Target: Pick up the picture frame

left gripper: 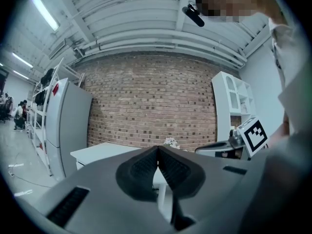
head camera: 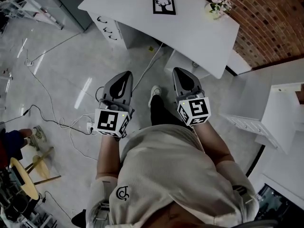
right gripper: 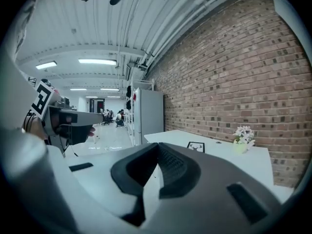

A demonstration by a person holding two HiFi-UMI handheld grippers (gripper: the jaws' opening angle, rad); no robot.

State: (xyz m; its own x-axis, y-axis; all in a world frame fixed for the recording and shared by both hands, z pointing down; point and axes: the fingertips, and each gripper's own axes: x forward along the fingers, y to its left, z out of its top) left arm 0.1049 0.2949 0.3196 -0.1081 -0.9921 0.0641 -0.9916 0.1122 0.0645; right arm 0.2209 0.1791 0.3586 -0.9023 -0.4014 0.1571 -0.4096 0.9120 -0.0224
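Shirt: nearest to us is a pale ribbed knit shirt (head camera: 175, 170) with a small dark logo on its left side.
Marker cubes: each gripper carries a white cube (head camera: 111, 121) printed with black square patterns, boxy and matte.
Left gripper: we hold the left gripper (head camera: 126, 74) (left gripper: 157, 147) out over the floor, short of the table; its shell is smooth grey plastic that tapers to a rounded nose.
Left fingers: in the left gripper view the dark, ridged rubber fingers (left gripper: 141, 172) meet tip to tip; we see them closed with nothing between them.
Right gripper: the right gripper (head camera: 178, 71) (right gripper: 157, 145) has the same grey shell and lies parallel to the left, well apart from it.
Right fingers: its black textured fingers (right gripper: 173, 169) are pressed together at the tips and hold nothing.
Floor: glossy pale grey floor (head camera: 61, 80), with thin cables (head camera: 52, 120) trailing across it.
Table: a white, smooth-topped table (head camera: 199, 32) with rounded corners stands ahead of both grippers.
Picture frame: the picture frame (head camera: 164, 4) (right gripper: 196, 146) lies flat on the far part of the table, a black rectangle round a white print of a deer head, well clear of both grippers.
Flowers: a small pot of pale flowers (head camera: 217, 6) (right gripper: 242, 139) stands on the table to the right of the frame, apart from it.
Brick wall: a rough red brick wall (head camera: 266, 18) (left gripper: 151, 101) rises behind the table.
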